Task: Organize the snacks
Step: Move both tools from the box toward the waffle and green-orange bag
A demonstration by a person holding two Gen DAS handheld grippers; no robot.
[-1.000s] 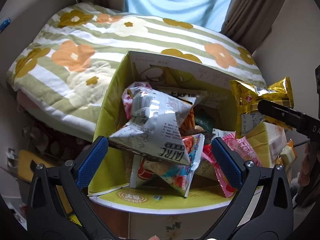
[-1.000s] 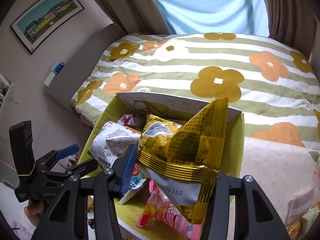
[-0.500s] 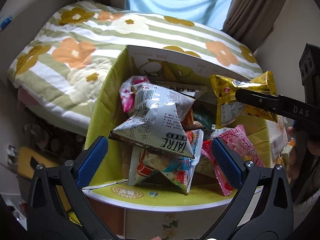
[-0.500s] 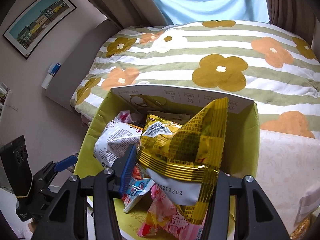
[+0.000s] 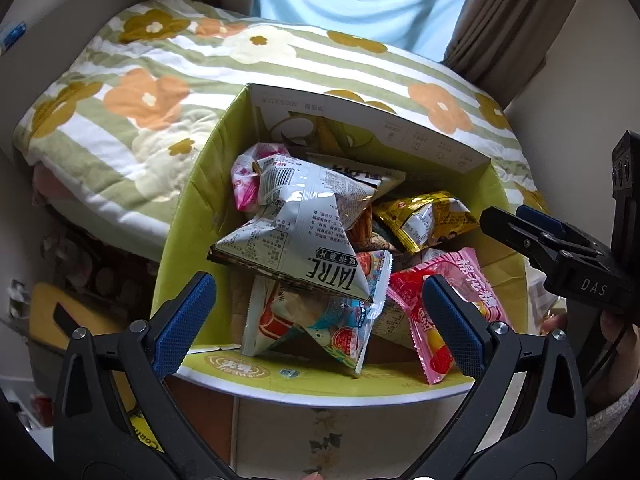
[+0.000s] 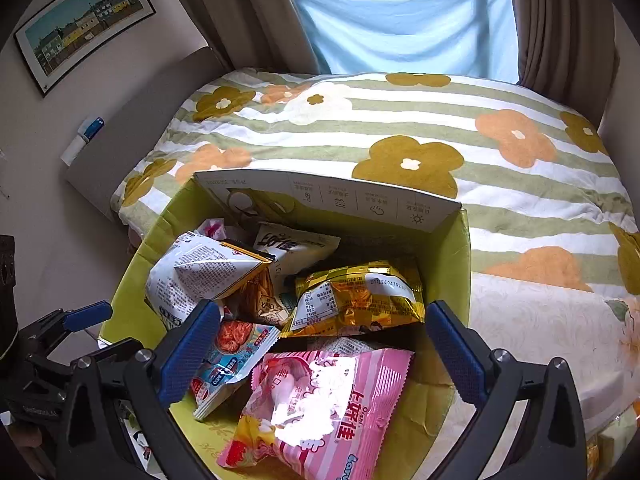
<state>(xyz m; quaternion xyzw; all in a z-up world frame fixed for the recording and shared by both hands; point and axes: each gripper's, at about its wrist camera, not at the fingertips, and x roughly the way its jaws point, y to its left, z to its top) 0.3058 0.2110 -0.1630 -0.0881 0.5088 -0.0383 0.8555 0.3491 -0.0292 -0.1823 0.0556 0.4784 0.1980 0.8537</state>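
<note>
The gold foil snack packet [image 6: 360, 300] lies crumpled in the yellow-green cardboard box [image 6: 452, 264], label side up with a white printed panel and a date code along its top edge; in the left wrist view it [image 5: 424, 220] sits toward the box's right side, just beside the big white packet. That white triangular packet [image 5: 304, 236], covered in small print and a barcode, rides highest on the heap and overlaps a blue-and-orange packet [image 5: 320, 320] beneath it. A pink striped packet [image 6: 320, 408] lies nearest the right wrist camera, glare washing out much of its front. A small pink-and-white packet [image 5: 246, 180] and a white packet with bold black lettering [image 6: 288, 248] poke out at the back, and an orange-brown one [image 6: 260, 300] is mostly buried, so its print cannot be read (seven packets can be counted; whatever lies under them is hidden). The right gripper [image 6: 320, 354] hovers above the box's near edge with its blue-padded fingers [image 6: 192, 352] spread wide and nothing between them. The left gripper [image 5: 316, 324] is likewise wide open and empty at the box's front edge. The one box stands against a bed [image 6: 400, 128] with a green-striped, flowered quilt. Behind it hang brown curtains [image 6: 560, 28] around a pale blue one [image 6: 400, 16], and a framed picture [image 6: 84, 20] is on the wall. The box's underside and support are cut off.
</note>
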